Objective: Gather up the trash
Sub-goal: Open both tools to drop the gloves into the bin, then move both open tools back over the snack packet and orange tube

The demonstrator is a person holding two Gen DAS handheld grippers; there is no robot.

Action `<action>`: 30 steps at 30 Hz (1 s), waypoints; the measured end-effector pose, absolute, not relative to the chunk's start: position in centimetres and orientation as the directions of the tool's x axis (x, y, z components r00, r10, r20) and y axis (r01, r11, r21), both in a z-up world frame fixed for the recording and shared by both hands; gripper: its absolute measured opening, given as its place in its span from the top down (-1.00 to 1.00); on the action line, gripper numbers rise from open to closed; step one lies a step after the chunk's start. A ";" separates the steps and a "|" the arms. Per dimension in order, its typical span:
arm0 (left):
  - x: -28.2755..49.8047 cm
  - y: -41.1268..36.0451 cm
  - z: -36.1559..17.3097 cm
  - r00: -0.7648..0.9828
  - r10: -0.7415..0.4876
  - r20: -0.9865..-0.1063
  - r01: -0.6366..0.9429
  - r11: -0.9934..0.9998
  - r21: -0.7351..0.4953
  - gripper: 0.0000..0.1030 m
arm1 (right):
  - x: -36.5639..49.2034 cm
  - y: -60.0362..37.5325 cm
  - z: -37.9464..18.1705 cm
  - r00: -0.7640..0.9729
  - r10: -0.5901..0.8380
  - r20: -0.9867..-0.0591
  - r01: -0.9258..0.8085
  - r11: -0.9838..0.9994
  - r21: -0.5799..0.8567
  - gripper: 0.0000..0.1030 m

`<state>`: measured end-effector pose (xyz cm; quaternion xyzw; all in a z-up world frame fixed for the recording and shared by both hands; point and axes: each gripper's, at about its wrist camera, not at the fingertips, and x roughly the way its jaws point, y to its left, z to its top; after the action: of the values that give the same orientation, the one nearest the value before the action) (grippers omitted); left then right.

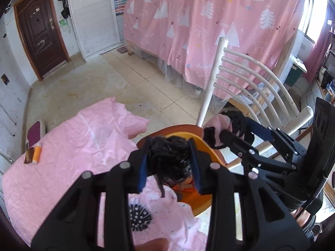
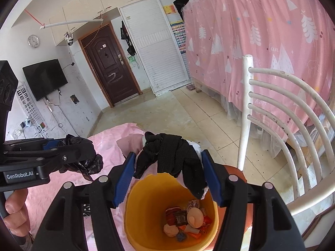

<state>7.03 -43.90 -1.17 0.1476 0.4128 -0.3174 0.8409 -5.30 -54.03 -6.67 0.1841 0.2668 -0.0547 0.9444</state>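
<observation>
A round surface [image 1: 62,146] draped in wrinkled pink cloth abuts the yellow bin [image 2: 146,190], which sits beside a white chair [image 2: 272,115]. In the bin's bottom lie mixed scraps [image 2: 186,219]: wrappers, a beige lump, orange bits. Above the bin's rim, the right tool [image 2: 167,179] grips a black knitted rag with white paper [image 2: 171,156]. Left of the bin, the left tool [image 1: 169,167] holds a crumpled black plastic wad [image 1: 167,156] between narrow-set jaws. The bin's mouth is open and unobstructed.

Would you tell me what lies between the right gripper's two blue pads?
A black fabric piece wrapped around something pale, held above the orange bin; the right wrist view shows it.
</observation>
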 end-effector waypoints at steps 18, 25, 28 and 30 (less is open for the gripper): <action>8.9 -40.7 -0.4 0.477 -0.403 -0.781 0.609 0.792 -0.036 -0.01 | -3.7 -52.8 -7.1 0.822 0.053 -0.567 0.176 0.923 0.341 -0.18; 9.5 -38.2 0.4 0.492 -0.405 -0.770 0.582 0.811 -0.055 -0.01 | -2.8 -51.4 -6.2 0.821 0.060 -0.567 0.154 0.934 0.322 -0.18; 9.8 -37.0 0.7 0.501 -0.405 -0.765 0.570 0.820 -0.061 -0.01 | -2.3 -50.5 -5.5 0.822 0.062 -0.566 0.143 0.940 0.310 -0.18; 9.9 -36.2 0.9 0.508 -0.404 -0.761 0.563 0.824 -0.062 -0.02 | -1.9 -49.9 -5.1 0.823 0.064 -0.565 0.134 0.944 0.301 -0.18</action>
<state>9.85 -36.22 0.86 0.0970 0.4093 -0.2804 0.8628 -1.92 -49.88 -5.08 0.1662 0.2973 -0.0187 0.9400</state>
